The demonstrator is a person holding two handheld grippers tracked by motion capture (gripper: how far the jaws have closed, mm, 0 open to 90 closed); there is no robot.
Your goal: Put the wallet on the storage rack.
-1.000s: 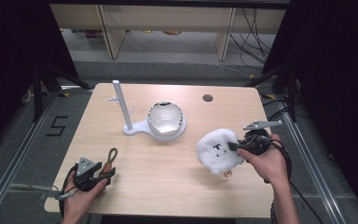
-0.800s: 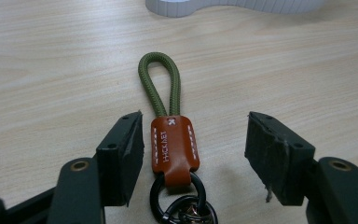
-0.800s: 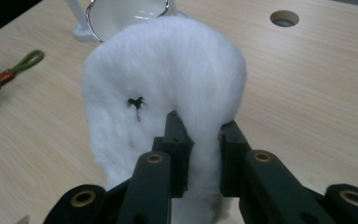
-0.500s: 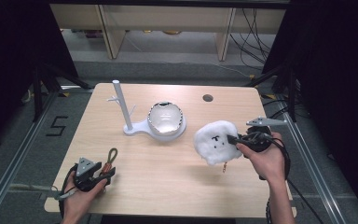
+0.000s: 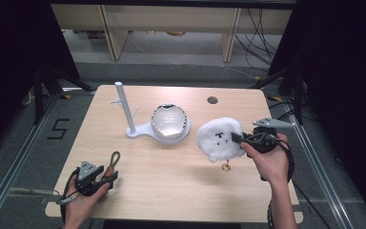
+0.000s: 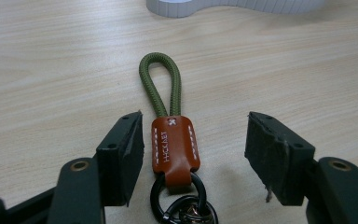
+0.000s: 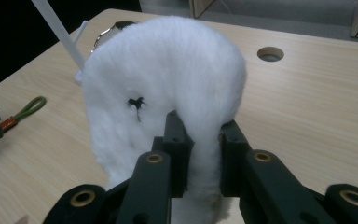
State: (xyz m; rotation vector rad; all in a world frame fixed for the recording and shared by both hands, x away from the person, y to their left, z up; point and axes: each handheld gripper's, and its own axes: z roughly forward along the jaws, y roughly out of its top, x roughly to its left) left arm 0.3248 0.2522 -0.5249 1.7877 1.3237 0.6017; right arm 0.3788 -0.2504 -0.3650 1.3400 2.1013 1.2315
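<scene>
Light wooden table (image 5: 171,191) carrying a white stand with an upright post and a shiny round bowl (image 5: 169,121) near its far middle. Fluffy white plush keyring (image 5: 220,138) held above the table's right side, pinched between the right gripper (image 5: 238,139) fingers. Olive cord loop with brown leather tab (image 6: 170,126) lying flat at front left, between the left gripper (image 6: 196,154) fingers, spread wide, untouched.
</scene>
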